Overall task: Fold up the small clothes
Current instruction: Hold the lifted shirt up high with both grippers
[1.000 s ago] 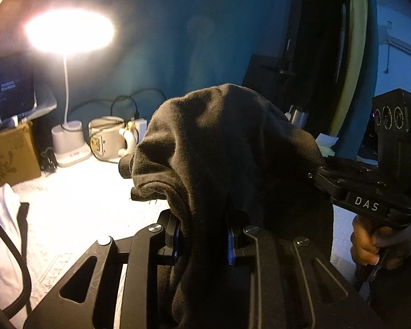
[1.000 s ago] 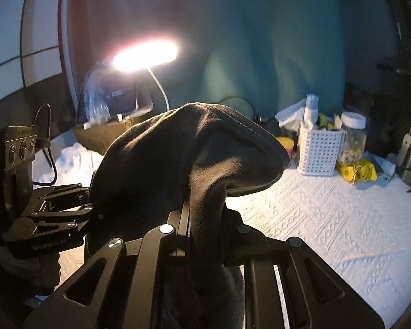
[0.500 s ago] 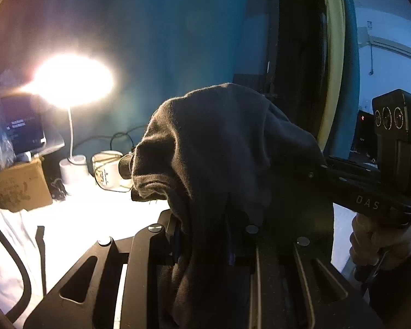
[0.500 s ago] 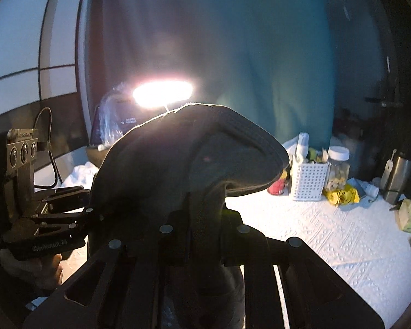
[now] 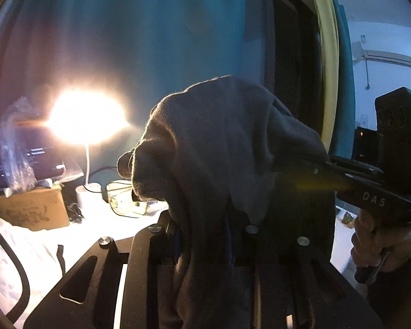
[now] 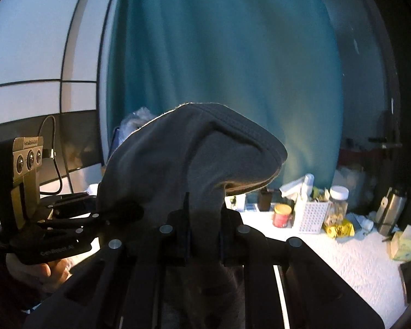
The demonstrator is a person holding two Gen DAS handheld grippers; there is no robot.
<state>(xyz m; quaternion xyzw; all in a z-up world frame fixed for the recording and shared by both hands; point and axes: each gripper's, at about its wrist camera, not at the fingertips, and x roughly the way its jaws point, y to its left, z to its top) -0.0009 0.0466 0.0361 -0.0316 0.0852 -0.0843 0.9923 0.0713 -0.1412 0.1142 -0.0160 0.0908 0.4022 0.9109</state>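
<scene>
A dark grey garment (image 5: 227,150) hangs bunched between my two grippers, held up above the table. My left gripper (image 5: 205,235) is shut on a fold that drapes down over its fingers. To its right, the right gripper (image 5: 342,175) pinches the garment's other side, with a hand (image 5: 380,246) on its handle. In the right wrist view the garment (image 6: 194,153) arches over my right gripper (image 6: 204,235), which is shut on it. There the left gripper (image 6: 104,216) grips the cloth at the left. The cloth hides all the fingertips.
A white-clothed table (image 6: 342,268) lies below. At its back are a lit desk lamp (image 5: 87,118), a cardboard box (image 5: 27,208), a glass bowl (image 5: 123,200), a white basket (image 6: 312,216), a jar (image 6: 338,205), a red can (image 6: 281,215) and a steel flask (image 6: 391,211). A teal curtain (image 6: 219,68) hangs behind.
Both grippers have risen with the garment still held, so the table and lamp sit lower in the views. In the right wrist view the lamp is now hidden behind the cloth.
</scene>
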